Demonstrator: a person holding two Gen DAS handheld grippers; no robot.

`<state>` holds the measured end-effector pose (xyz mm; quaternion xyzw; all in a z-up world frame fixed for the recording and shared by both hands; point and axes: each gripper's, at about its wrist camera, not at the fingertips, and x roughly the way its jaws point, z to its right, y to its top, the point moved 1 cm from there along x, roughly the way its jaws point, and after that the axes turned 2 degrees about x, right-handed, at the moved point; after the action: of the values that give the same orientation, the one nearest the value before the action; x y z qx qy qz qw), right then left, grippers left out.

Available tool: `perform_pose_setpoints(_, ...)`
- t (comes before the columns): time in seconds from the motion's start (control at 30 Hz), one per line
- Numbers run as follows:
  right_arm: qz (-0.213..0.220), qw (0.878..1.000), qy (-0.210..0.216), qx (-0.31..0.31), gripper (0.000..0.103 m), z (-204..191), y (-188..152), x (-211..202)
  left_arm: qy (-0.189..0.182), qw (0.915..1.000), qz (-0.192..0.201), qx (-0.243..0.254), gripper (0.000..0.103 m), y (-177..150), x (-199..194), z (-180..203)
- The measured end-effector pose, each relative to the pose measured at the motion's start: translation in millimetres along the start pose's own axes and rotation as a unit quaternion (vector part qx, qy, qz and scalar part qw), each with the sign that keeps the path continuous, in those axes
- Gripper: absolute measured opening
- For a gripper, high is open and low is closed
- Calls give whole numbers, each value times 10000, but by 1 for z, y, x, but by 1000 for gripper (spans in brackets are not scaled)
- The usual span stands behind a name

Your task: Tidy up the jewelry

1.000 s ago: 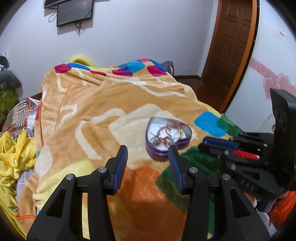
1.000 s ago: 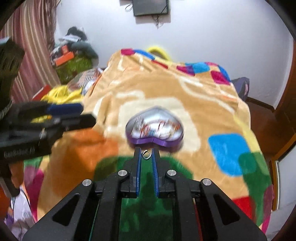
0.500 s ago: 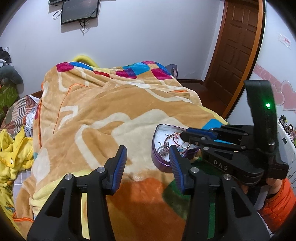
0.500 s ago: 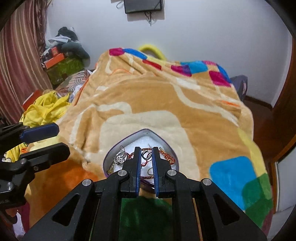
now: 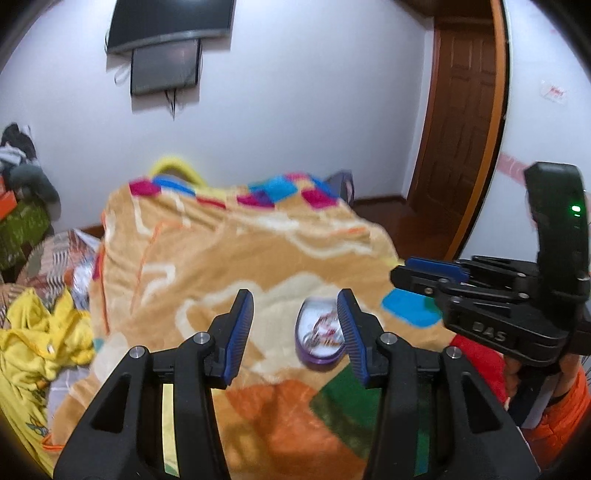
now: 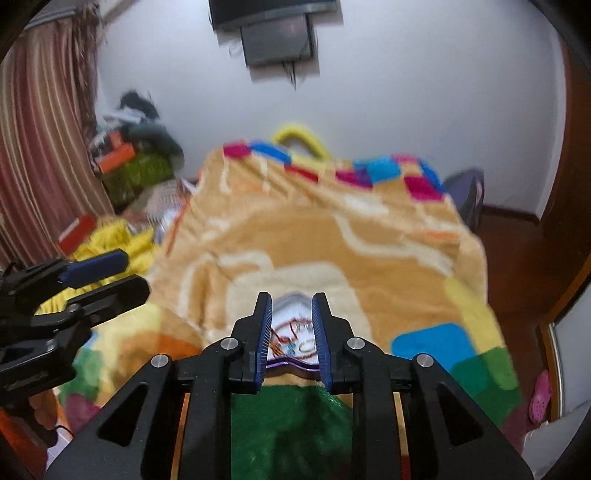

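A purple heart-shaped tin [image 5: 318, 334] with a white lining lies on the blanket and holds a tangle of bracelets and rings [image 6: 291, 341]. My left gripper [image 5: 294, 328] is open and empty, raised above the bed with the tin seen between its fingers. My right gripper [image 6: 291, 326] is open and empty, hovering above the tin [image 6: 295, 365]. It shows in the left wrist view [image 5: 436, 271] at the right, above and right of the tin.
A patterned orange, cream and green blanket [image 5: 221, 266] covers the bed. Yellow clothes [image 5: 40, 328] lie at its left edge. A wooden door [image 5: 465, 110] stands at the right. A wall screen [image 6: 280, 33] hangs behind. Clutter [image 6: 136, 155] is piled by the striped curtain.
My right gripper opened over the tin, letting go of the small ring it held, and rose. Both grippers lifted and tilted up away from the bed.
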<state>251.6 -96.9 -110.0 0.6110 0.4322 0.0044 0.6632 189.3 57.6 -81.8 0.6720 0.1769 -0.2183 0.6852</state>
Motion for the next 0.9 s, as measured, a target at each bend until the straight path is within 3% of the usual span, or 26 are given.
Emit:
perform_pose_setpoints(0.17, 891, 9959, -48, -118, 21, -18, 11, -79, 84, 9973, 716, 119, 55, 20, -56, 17)
perform_pose_setpoints(0.23, 1286, 9915, -102, -173, 25, -27, 13, -112, 134, 9947, 1004, 176, 58, 24, -79, 25)
perform_pose_setpoints(0.3, 1632, 9862, -176, -197, 38, -35, 12, -138, 173, 9917, 1251, 222, 64, 27, -100, 32)
perform_pose_setpoints(0.37, 1987, 9792, -305, -263, 45, -44, 10, -163, 186, 9882, 1497, 256, 70, 29, -121, 39)
perform_pose_setpoints(0.47, 2370, 9697, -499, -311, 47, -56, 5, -191, 225, 9834, 1785, 234, 85, 28, -148, 46)
perform_pose_setpoints(0.53, 2520, 9658, -549, -272, 53, -61, 1, -205, 283, 9808, 1918, 207, 89, 27, -160, 48)
perform_pose_setpoints(0.6, 2624, 9627, -626, -209, 70, -62, -2, -211, 301, 9794, 1987, 195, 93, 25, -169, 49)
perform_pose_setpoints(0.7, 2785, 9569, -819, -112, 84, -64, -6, -215, 329, 9787, 2024, 115, 99, 21, -177, 50)
perform_pose_setpoints(0.9, 2816, 9540, -1029, 9, 97, -64, -7, -211, 315, 9793, 1999, -35, 100, 10, -183, 50)
